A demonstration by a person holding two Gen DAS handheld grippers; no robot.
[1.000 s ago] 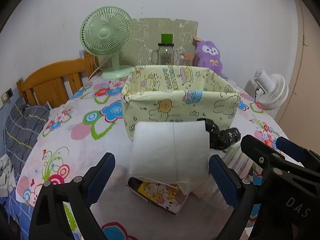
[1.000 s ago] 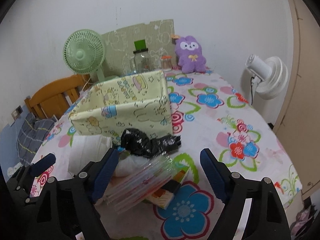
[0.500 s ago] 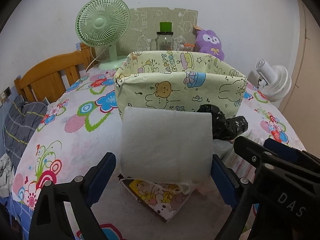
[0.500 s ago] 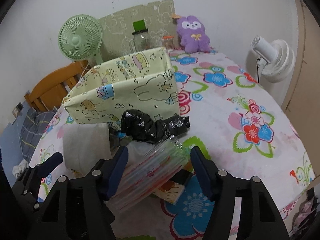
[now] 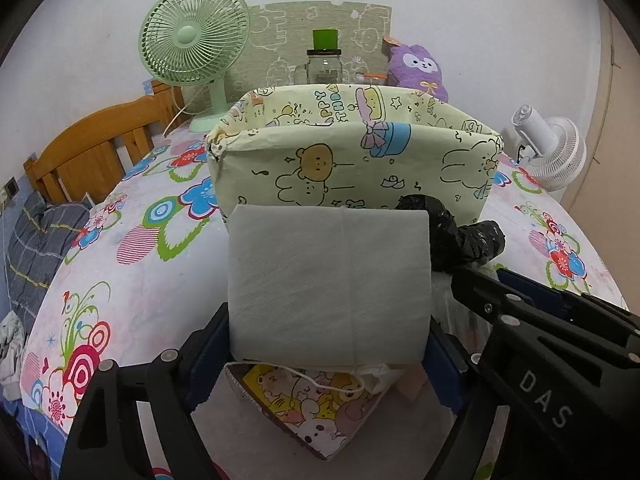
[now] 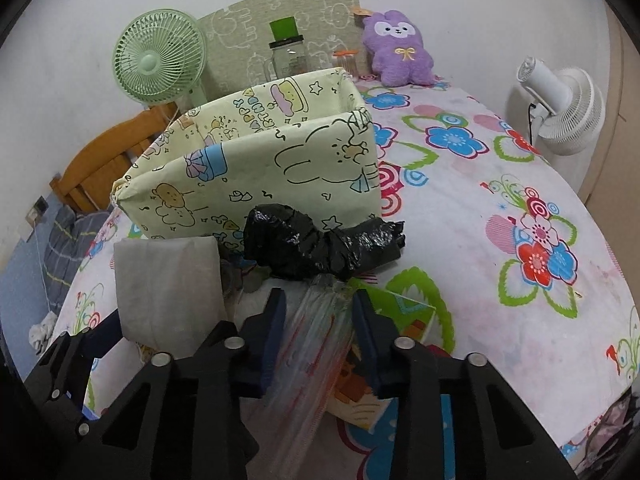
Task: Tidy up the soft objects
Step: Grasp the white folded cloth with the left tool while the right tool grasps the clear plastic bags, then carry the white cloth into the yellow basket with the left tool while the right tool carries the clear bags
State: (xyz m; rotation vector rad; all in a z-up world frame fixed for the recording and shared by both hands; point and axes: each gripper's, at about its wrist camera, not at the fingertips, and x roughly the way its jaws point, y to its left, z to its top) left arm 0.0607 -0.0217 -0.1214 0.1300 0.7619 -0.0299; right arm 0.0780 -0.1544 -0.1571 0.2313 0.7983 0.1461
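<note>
A white folded cloth pack [image 5: 328,284] stands on a cartoon-printed pouch [image 5: 316,404] in front of the yellow cartoon fabric bin [image 5: 352,164]. My left gripper [image 5: 326,326] straddles the pack, its jaws closing and its pads against both sides. In the right wrist view, a clear plastic bag bundle [image 6: 316,344] is squeezed between the closing jaws of my right gripper [image 6: 319,300]. A crumpled black plastic bag [image 6: 320,244] lies just beyond it, against the bin [image 6: 256,168]. The white pack [image 6: 168,280] shows at the left of that view.
The floral tablecloth [image 6: 500,208] lies bare to the right, its edge curving down near a white fan [image 6: 560,108]. Behind the bin stand a green fan [image 5: 192,44], a glass jar [image 5: 324,64] and a purple plush [image 6: 396,48]. A wooden headboard [image 5: 92,148] is at the left.
Both grippers have come forward and down onto the pile. The right jaws narrowed from wide apart onto the clear bag bundle. The left jaws closed in against the white pack.
</note>
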